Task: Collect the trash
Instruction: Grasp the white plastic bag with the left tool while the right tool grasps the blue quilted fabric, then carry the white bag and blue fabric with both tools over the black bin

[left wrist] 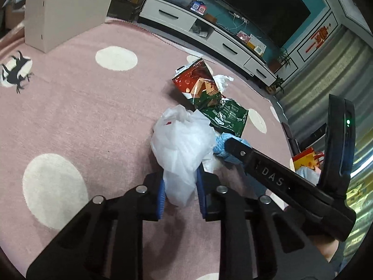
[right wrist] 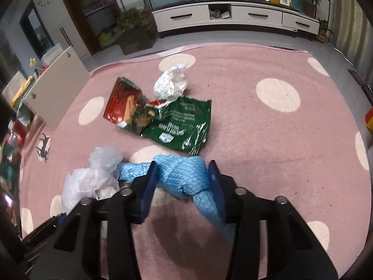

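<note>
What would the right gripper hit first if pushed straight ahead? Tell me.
Past the blue cloth already between its fingers, the right gripper would probably meet the green wrapper first; depth is uncertain.

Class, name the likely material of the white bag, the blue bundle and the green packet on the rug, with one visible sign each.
Crumpled white translucent bag: thin plastic film, probably; light passes through its folds. Knotted pale blue bundle: looks like quilted nonwoven cloth or textured plastic; diamond pattern, matte. Flattened green snack packet: glossy printed foil or plastic; shiny creases.
</note>
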`<state>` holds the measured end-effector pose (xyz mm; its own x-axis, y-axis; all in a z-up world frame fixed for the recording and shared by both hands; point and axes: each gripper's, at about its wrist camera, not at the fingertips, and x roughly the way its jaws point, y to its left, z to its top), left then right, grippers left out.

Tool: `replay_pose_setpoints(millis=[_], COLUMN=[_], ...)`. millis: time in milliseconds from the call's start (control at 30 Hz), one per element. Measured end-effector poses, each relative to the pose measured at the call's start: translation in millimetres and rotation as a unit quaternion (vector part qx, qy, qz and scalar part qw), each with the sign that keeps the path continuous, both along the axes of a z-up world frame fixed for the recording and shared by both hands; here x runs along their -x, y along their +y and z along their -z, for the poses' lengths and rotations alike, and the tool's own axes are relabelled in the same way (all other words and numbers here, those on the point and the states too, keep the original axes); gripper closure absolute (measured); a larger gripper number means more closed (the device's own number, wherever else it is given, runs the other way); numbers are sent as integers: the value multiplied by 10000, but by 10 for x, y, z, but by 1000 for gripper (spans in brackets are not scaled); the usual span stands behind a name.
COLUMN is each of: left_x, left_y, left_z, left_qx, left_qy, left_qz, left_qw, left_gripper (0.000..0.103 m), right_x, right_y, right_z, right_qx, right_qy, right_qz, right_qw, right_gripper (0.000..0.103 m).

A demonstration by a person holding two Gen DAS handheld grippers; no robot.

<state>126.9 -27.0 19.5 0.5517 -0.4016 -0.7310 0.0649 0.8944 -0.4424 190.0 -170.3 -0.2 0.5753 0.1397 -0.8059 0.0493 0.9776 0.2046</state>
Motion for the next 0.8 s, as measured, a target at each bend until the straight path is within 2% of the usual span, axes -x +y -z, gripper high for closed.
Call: replay_pose_setpoints(millis=[67, 233, 433, 533, 600, 800], left_x=[50, 251, 606, 778, 939, 1299], left_y=[-25, -65, -367, -521, -644, -1038], left_z=[-44, -208, -449, -564, -660, -803], left_qx=[-133, -202, -455, -488, -533, -394], left_qy=[-68, -273, -569, -725, -848, -977], left_qz=[18, 30, 319, 485, 585, 937], left_qw=[9999, 9994, 9968, 9950, 9933, 9900], left_gripper=[82, 83, 83, 83, 83, 83], right_x=[61, 449, 1056, 1394, 1667, 2324], right_y=[-44, -352, -737, -993, -1173, -1655], right_z=[-21, -205, -525, -689, -765, -830], right_qx=[-153, -511, -236, -431, -352, -486], right_qy=[-17, -199, -569, -826, -981, -1230], right_qz=[108, 524, 1047, 1307, 1636, 2268], right_qw=[9998, 9971, 9926, 9870, 9810, 9649], right_gripper=[71, 72, 72, 72, 72, 72])
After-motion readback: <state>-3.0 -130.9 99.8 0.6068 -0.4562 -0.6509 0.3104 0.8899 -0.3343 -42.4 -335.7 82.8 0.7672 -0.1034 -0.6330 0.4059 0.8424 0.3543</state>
